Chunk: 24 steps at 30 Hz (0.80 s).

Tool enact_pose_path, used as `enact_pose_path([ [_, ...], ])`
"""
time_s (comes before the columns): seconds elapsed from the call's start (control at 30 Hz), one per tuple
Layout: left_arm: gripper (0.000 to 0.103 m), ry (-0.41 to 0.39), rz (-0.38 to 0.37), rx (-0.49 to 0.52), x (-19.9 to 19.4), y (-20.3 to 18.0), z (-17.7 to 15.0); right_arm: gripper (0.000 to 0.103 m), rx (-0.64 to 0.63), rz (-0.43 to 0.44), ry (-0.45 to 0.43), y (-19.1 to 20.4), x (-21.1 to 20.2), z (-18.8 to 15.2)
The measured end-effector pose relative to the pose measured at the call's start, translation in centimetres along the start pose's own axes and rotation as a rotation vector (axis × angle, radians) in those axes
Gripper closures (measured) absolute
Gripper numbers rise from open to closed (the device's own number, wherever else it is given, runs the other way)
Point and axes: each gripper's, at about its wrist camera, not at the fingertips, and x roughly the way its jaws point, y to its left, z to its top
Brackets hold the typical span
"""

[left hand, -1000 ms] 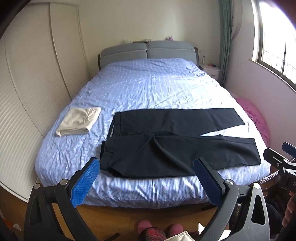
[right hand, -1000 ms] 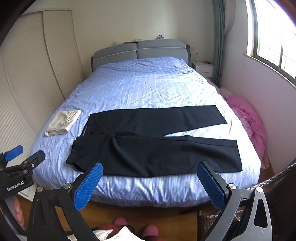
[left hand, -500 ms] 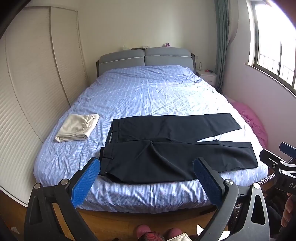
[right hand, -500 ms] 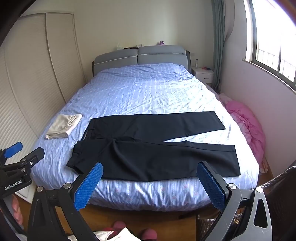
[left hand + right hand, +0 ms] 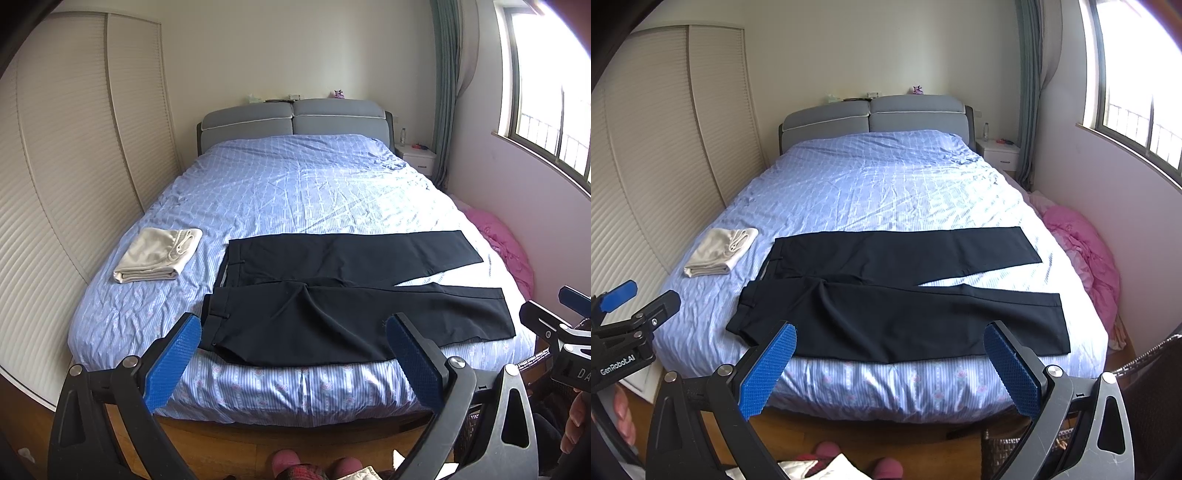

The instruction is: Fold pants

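None of the folding is done yet. The pants (image 5: 343,306) lie flat & spread on the bed (image 5: 295,192), both legs apart, right by its near edge. We hold the left gripper (image 5: 293,354) & right gripper (image 5: 890,354) wide open, empty, off the bed. All folds are left.

Blue-sheeted bed (image 5: 303,192), grey headboard (image 5: 293,118), louvred wardrobe (image 5: 74,147), bright window (image 5: 546,110)
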Motion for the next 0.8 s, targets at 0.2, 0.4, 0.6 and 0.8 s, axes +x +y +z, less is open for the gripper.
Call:
enact_pose_path([
  [0.2,0.0,0.005,0.002,-0.005,-0.08,0.22,-0.17,0.0,-0.003,0.006,0.003,0.29,0.18,-0.25],
  [0.4,0.0,0.008,0.007,-0.009,0.03,0.3,-0.14,0.0,-0.007,0.014,0.004,0.45,0.29,-0.47],
  [0.6,0.0,0.008,0.008,-0.01,0.06,0.41,-0.2,0.0,-0.008,0.016,0.004,0.52,0.32,-0.47],
  [0.8,0.0,0.014,0.009,-0.011,0.24,0.36,-0.17,0.0,-0.008,0.017,0.004,0.71,0.37,-0.49],
])
